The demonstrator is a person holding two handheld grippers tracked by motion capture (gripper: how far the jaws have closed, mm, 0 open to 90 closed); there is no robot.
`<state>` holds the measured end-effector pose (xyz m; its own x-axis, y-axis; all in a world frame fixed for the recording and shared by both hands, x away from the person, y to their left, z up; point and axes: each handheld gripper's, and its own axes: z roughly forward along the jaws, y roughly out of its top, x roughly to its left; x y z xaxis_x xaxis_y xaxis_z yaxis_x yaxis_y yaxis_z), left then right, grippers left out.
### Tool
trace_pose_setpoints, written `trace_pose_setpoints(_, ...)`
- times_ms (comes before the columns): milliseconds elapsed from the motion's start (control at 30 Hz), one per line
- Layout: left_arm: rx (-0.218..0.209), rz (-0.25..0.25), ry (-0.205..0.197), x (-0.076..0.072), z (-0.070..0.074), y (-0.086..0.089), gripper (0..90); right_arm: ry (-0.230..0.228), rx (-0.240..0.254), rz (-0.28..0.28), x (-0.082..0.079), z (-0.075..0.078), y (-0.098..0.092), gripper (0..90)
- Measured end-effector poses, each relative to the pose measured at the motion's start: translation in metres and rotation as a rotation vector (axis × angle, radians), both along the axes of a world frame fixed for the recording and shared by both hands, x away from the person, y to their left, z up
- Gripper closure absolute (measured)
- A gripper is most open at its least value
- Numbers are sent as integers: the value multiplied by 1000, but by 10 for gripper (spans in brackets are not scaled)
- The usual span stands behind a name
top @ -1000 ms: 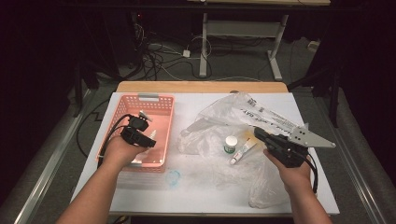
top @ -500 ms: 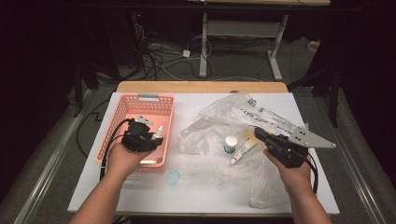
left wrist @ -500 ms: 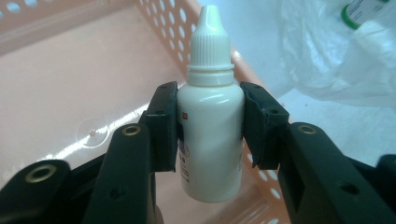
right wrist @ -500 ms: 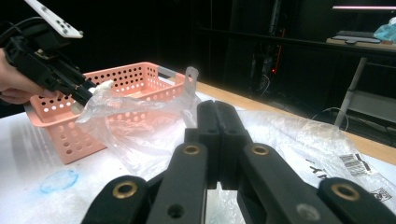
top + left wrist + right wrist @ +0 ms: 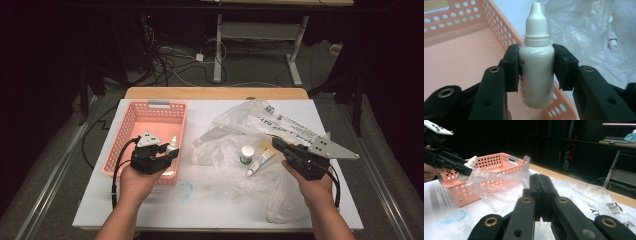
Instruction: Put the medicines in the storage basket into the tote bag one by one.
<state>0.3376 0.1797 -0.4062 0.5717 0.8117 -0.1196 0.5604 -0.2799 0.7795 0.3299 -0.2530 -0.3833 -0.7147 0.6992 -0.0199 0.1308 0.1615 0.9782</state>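
Note:
My left gripper [image 5: 169,152] is shut on a small white dropper bottle [image 5: 536,62], held upright above the pink basket [image 5: 145,122] near its right rim. The same dropper bottle [image 5: 172,145] shows in the high view, and the dropper bottle [image 5: 469,164] shows in the right gripper view at the far left. My right gripper [image 5: 278,145] is shut with nothing between its jaws, low over the clear plastic bag [image 5: 255,132]. A small white jar with a green band [image 5: 246,154] and a thin tube [image 5: 260,162] lie on the bag just left of that gripper.
The white table top [image 5: 215,200] has a faint blue ring mark [image 5: 184,190] in front of the basket. A wooden strip [image 5: 215,93] runs along the far edge. Cables and desk legs [image 5: 218,40] stand on the floor beyond.
My left gripper has lifted out of the basket and moved to its right rim, carrying the dropper bottle. The right gripper has stayed where it was.

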Motion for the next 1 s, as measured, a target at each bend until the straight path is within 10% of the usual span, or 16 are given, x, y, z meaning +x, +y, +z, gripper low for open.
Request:
trace_pose_setpoints(600,-88,-91,-104,-34,20,-17,582,-7,7,-4,0,1,-2,900)
trace_pose_setpoints(1000,-59,-193,-120,-46,19,-54,582,-6,10,-7,0,1,-3,900)
